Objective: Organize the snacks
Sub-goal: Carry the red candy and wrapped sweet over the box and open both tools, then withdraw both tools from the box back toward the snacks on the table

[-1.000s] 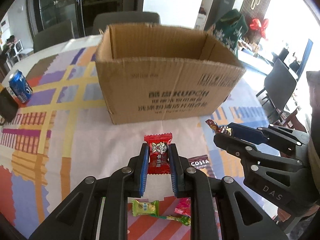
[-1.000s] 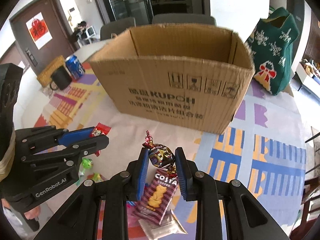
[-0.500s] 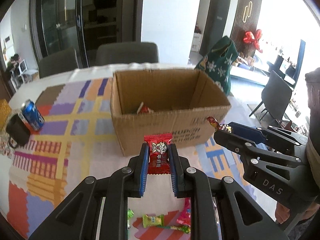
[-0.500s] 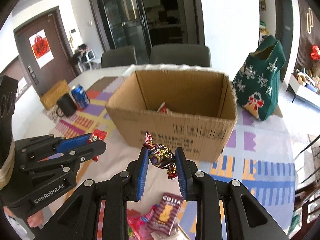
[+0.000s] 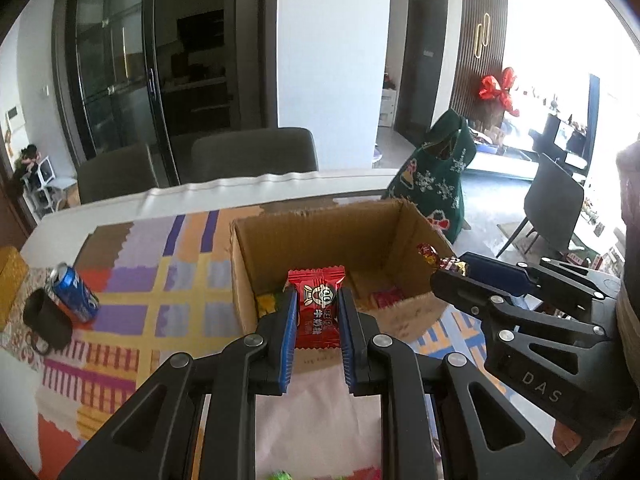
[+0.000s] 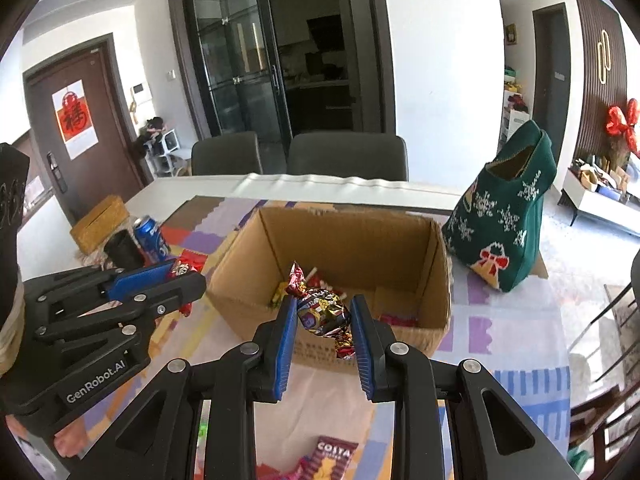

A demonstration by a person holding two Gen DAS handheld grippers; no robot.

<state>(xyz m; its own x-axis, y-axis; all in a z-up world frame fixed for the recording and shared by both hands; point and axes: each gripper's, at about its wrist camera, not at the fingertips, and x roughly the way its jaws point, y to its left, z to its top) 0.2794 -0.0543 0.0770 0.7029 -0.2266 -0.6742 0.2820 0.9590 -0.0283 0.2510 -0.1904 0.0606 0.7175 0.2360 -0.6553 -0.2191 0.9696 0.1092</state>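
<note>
My left gripper (image 5: 318, 312) clamped a red candy (image 5: 317, 307), my right gripper (image 6: 323, 320) a foil-wrapped sweet (image 6: 320, 312), seemingly above the cardboard box (image 6: 438, 256).

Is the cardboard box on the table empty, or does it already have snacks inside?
Not empty. The open cardboard box already holds several wrapped snacks on its floor, seen in both wrist views.

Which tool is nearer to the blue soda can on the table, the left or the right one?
Left. The left tool, shut on a red candy, is on the blue can's side of the cardboard box; the right tool with foil candy sits farther right.
</note>
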